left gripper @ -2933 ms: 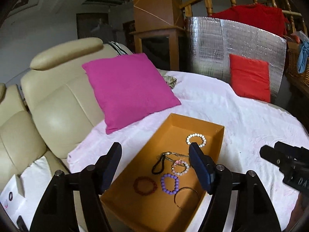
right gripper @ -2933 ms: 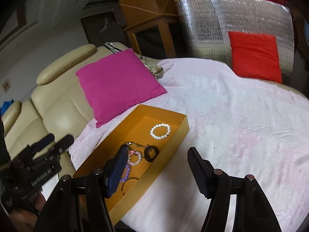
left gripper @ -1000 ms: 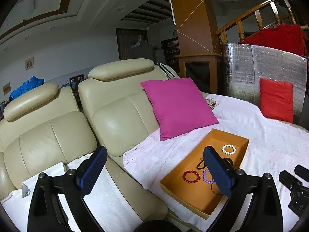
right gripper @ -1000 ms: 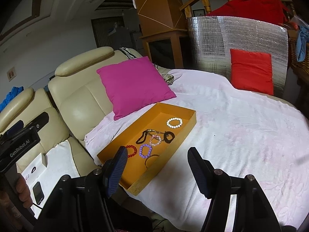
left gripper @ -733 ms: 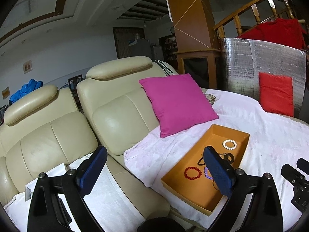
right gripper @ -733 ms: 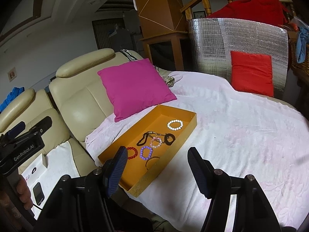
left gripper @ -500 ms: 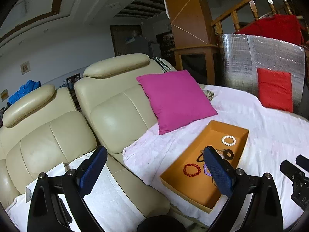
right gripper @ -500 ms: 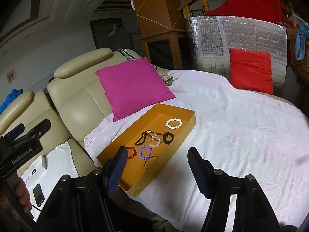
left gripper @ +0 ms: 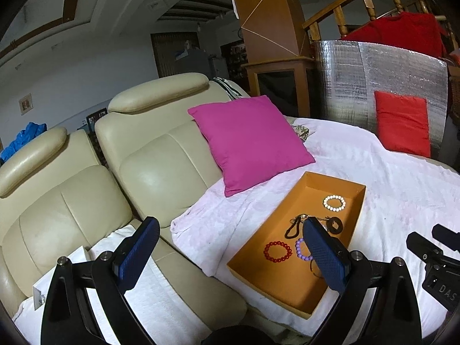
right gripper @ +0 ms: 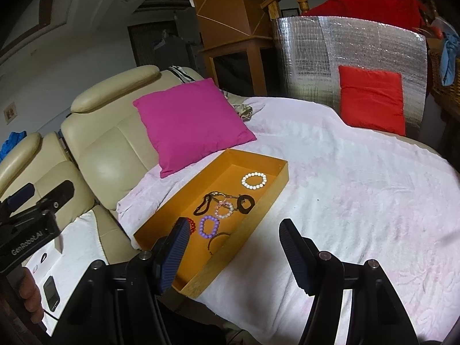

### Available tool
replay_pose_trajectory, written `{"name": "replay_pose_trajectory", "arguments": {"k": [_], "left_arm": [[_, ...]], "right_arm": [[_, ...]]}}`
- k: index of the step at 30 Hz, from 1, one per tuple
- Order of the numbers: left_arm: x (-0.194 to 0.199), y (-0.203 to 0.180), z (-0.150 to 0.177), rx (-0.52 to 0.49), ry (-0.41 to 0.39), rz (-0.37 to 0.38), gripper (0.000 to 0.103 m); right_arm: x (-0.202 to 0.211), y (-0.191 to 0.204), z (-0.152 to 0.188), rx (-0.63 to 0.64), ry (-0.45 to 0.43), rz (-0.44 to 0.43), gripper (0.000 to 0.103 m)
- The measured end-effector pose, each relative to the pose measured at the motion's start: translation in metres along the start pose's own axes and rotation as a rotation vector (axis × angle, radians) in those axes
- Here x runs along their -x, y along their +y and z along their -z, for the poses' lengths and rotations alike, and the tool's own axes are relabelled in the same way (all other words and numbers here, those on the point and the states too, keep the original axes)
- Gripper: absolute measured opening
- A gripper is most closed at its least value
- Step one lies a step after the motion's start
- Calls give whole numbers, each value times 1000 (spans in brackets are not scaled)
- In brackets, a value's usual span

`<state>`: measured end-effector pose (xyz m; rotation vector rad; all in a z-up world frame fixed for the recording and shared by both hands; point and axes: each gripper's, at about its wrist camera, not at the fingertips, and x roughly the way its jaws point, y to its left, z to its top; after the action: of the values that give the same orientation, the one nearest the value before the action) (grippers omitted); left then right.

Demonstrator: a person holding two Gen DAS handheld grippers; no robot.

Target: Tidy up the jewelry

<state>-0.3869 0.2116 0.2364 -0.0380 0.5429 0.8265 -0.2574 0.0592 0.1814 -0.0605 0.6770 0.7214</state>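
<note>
Orange tray (right gripper: 276, 188) sits on white-covered table (right gripper: 359, 189), near its sofa-side edge, holding white bead bracelet (right gripper: 254, 180), pink one (right gripper: 224, 209), purple one (right gripper: 209, 226), red one (left gripper: 277, 251), black bands (right gripper: 245, 203). Left gripper (left gripper: 230, 254) held back and above, jaws wide apart, nothing held, aimed over cream sofa (left gripper: 149, 172). Right gripper (right gripper: 234, 254) likewise raised, jaws apart, empty, over the tray's near corner. Magenta pillow (right gripper: 191, 122) behind tray.

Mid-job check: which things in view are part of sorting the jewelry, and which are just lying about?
Part of the job:
orange tray
white bead bracelet
pink bead bracelet
purple bead bracelet
red bead bracelet
black loop

Just lying about:
magenta cushion
red cushion
phone
silver foil panel
</note>
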Motion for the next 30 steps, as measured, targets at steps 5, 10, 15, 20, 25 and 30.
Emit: {"name": "replay_pose_trajectory", "arguments": {"k": [5,10,15,20,25,30], "left_arm": [[-23,-2,-2,2,22,7,99],[-48,3,-3,14,50,-4,99],[-66,7,-3,21,67,-13,99],[-79,13,-3,30,83,-21,99],[-89,13,-3,30,96,-33,99],[-91,6,-4,19,91,-36,99]], "right_arm": [[-26,3,-9,8,22,15,68],[-50,14,-15,31,37,10,68],[-69,24,-20,49,44,4,68],[-88,33,-21,60,70,-5,68],[-97,38,-22,74,75,-9,68],[-97,31,-23,54,59,-18,68]]}}
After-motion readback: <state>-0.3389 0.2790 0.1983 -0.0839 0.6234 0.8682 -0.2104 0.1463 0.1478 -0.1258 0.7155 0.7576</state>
